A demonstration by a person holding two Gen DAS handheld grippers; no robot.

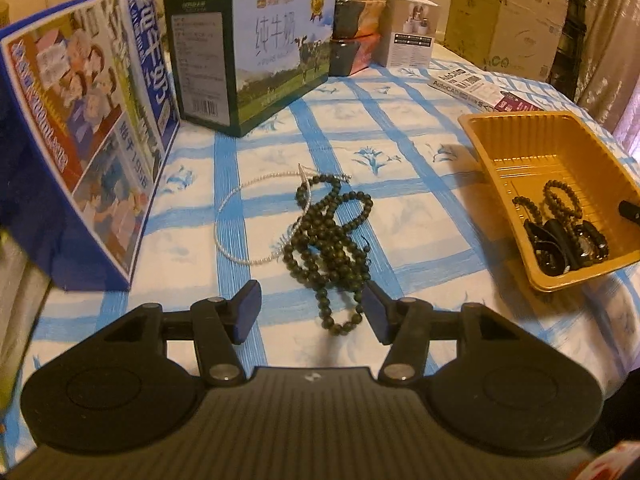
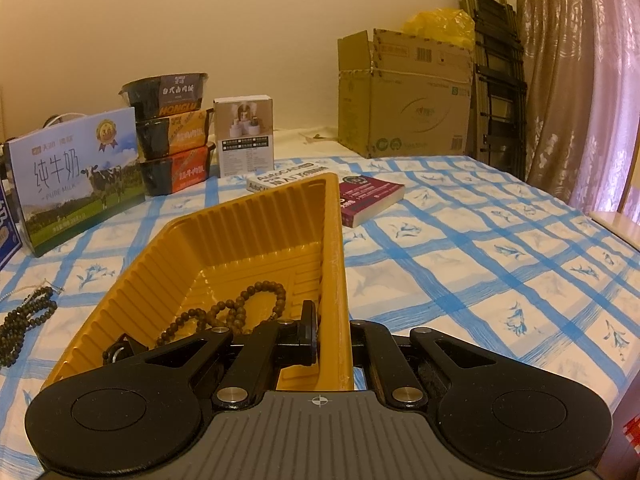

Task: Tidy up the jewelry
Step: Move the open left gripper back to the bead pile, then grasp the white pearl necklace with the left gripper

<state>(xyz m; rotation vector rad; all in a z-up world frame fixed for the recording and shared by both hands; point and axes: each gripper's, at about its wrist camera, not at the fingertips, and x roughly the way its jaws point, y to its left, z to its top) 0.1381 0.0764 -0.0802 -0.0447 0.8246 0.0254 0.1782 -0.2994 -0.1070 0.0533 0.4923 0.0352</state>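
Observation:
A tangle of dark green bead strands (image 1: 328, 236) lies on the blue-checked cloth, crossing a thin white bead necklace (image 1: 240, 208). My left gripper (image 1: 312, 312) is open just in front of the tangle. The lowest bead loop lies between its blue pads, close to the right one, and the pads do not press on it. A yellow plastic tray (image 1: 540, 148) at the right holds a brown bead string (image 1: 560, 200) and dark pieces (image 1: 560, 244). In the right wrist view my right gripper (image 2: 334, 340) is shut on the tray's (image 2: 224, 240) right wall, with one finger inside and one outside.
A blue milk carton (image 1: 80, 140) stands close on the left and a second milk box (image 1: 256, 52) behind it. Stacked food bowls (image 2: 172, 136), a small white box (image 2: 244, 136), two books (image 2: 368, 196) and a cardboard box (image 2: 404, 96) line the back.

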